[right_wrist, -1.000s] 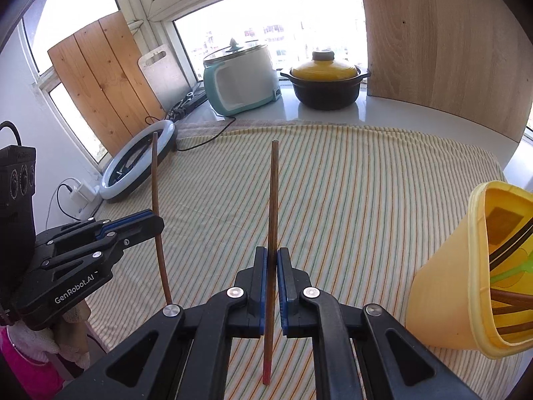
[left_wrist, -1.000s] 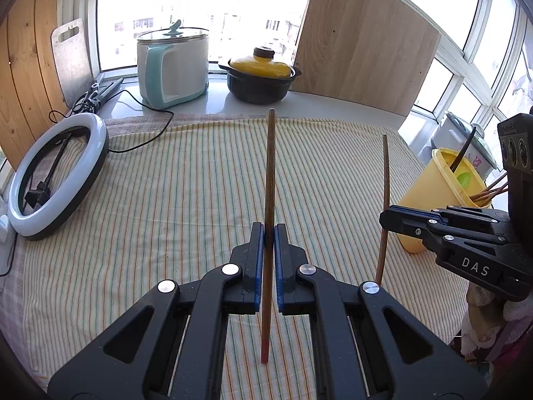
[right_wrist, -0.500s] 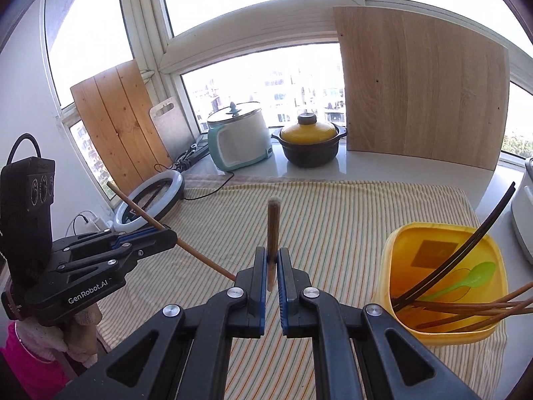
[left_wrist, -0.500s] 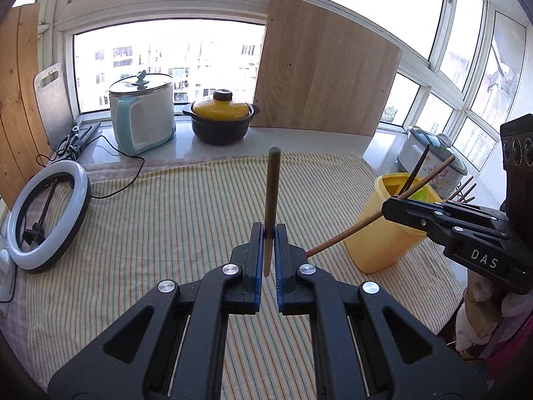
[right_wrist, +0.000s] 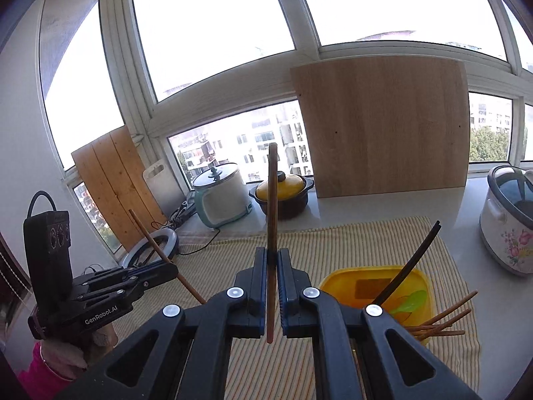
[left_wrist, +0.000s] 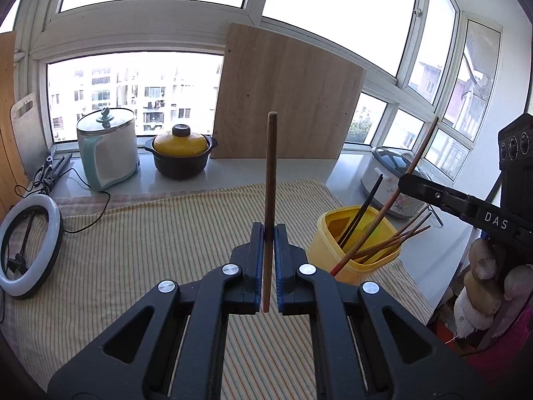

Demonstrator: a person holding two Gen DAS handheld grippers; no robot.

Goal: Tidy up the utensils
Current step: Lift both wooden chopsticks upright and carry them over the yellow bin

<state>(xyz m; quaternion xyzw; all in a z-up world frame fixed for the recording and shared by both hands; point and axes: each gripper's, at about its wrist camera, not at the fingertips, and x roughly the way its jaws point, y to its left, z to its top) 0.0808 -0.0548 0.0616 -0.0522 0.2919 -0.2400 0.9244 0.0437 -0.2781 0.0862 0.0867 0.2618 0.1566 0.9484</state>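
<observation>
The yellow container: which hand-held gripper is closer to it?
Right. The right hand-held gripper is above the yellow container, holding its chopstick beside it. The left hand-held gripper is farther left.

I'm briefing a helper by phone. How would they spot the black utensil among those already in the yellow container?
Find the striped cloth covering the table; on its right side stands a yellow container. Several utensils lean in it, and the black utensil rises highest. It is the only black, slightly curved one; its neighbours are brown chopsticks and a green spoon.
</observation>
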